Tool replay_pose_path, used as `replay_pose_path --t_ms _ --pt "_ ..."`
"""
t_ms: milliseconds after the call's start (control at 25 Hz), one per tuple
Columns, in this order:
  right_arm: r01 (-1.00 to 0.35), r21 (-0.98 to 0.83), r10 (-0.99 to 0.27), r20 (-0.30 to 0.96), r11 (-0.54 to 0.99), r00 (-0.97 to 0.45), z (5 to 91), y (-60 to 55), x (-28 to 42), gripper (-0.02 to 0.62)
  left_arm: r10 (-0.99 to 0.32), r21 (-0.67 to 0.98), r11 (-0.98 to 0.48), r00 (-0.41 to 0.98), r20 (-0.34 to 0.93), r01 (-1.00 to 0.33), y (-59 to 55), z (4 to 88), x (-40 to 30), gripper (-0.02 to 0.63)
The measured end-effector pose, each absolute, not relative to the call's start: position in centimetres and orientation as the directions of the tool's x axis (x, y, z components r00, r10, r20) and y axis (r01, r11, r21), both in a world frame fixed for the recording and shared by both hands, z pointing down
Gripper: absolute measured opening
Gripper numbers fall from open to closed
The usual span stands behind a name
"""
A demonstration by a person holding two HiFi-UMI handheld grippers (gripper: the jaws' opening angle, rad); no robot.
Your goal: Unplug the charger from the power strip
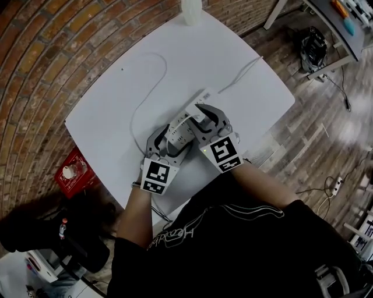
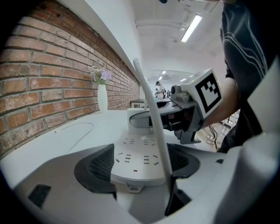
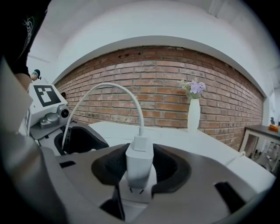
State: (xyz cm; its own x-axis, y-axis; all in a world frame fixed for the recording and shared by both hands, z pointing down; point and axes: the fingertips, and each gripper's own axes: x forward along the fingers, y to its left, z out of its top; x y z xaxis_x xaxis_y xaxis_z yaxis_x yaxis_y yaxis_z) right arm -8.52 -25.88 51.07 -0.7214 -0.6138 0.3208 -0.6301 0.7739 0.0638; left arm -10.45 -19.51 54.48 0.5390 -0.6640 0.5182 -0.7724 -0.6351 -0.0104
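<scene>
I'm clamping the power strip (image 2: 139,151) w/ the left hand-held gripper (image 2: 138,168), and the right hand-held gripper (image 3: 140,170) is pinching the charger (image 3: 140,162) mid-frame. Pulling crooked risks bending the prongs. Weak pinch = charger slipping out.

The power strip (image 1: 178,135) lies on the table (image 1: 111,110) near the person's edge, its near end gripped between the jaws of the left gripper (image 2: 142,162). The right gripper (image 3: 140,171) sits just beside it on the right, clamped on the charger (image 3: 139,157) at the strip's far end. A vase (image 1: 191,10) stands at the table's far edge, and a cable (image 1: 139,100) loops across the tabletop left of the strip.
</scene>
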Motion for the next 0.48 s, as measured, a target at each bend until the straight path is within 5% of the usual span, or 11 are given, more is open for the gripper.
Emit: replay_pose_path --t_ms 480 --pt "-0.656 0.057 -0.633 0.336 0.753 -0.698 51.24 -26.04 -8.74 0.123 -0.667 -0.013 -0.631 0.534 0.52 -0.775 -19.56 54.49 -10.49 0.35"
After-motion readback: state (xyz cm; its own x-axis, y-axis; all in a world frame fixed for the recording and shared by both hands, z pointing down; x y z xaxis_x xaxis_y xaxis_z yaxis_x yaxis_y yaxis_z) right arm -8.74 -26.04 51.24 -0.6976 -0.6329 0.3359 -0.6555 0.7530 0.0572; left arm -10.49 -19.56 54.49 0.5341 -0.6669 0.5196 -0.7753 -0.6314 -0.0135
